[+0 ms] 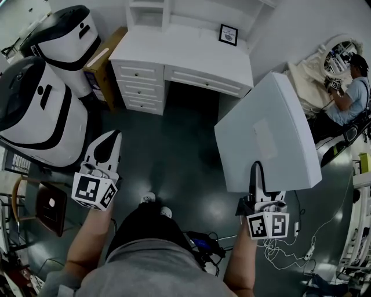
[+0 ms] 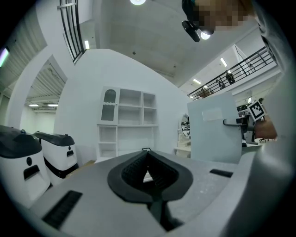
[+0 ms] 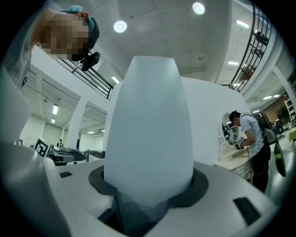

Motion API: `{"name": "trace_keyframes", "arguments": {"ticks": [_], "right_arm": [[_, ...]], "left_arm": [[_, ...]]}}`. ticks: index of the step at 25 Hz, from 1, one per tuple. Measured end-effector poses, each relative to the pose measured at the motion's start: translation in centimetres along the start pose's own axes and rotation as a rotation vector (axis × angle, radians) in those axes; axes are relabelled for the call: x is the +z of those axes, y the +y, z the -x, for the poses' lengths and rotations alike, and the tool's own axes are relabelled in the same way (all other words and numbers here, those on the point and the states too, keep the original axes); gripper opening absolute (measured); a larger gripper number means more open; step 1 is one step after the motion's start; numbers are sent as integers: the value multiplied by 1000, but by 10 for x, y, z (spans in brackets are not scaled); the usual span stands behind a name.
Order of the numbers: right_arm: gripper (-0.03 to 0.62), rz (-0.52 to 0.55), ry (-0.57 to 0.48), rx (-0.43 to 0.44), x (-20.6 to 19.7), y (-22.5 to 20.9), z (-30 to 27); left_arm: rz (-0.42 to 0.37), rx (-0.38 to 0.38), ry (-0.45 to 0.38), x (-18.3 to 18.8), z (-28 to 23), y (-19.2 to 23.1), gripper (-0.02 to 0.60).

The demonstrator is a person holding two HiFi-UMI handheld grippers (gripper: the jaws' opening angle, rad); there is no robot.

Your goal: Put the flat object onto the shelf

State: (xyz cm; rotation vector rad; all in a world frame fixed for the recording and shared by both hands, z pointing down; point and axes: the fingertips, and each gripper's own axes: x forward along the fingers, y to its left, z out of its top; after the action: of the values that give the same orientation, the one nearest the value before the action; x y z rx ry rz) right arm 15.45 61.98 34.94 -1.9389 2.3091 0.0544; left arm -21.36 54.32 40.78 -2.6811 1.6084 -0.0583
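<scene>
Gripper, right (image 1: 255, 177): jaws wide, clamped on the lower edge of a large white flat panel (image 1: 269, 133), held upright, likely for carrying. Gripper, left (image 1: 109, 142): jaws together, empty, held aside. Beyond: white drawered counter (image 1: 191, 46); white shelf unit (image 1: 149, 13) upon it, well apart from the panel.

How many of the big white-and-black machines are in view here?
2. One machine stands at the head view's top left, near the white desk; the other machine stands just below it, nearer the person. Others may lie beyond the frame.
</scene>
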Motion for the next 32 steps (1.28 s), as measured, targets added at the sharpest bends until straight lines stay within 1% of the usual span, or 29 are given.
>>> {"name": "trace_keyframes", "arguments": {"ticks": [4,11,16,22,26,32], "right_arm": [[277,3,20,1,-5,2,-7],[278,1,16,-25,-6,8,-31],[278,34,26,-57,-3,10,-65],[278,58,51,-110,-16,12,-113],[278,40,50,-127,-25,15,-147],[278,38,48,-129,-35,24,-194]], "left_arm": [[0,14,8,-5,-4,11,8],[-4,-9,4,-11,-32,36,8],[12,-30,-16,-14,-73,65,8],[18,-69,12,-32,-132,98,8],[4,-99,6,-27,-164,116,8],[-10,-131,-14,-19,-200,140,8]]}}
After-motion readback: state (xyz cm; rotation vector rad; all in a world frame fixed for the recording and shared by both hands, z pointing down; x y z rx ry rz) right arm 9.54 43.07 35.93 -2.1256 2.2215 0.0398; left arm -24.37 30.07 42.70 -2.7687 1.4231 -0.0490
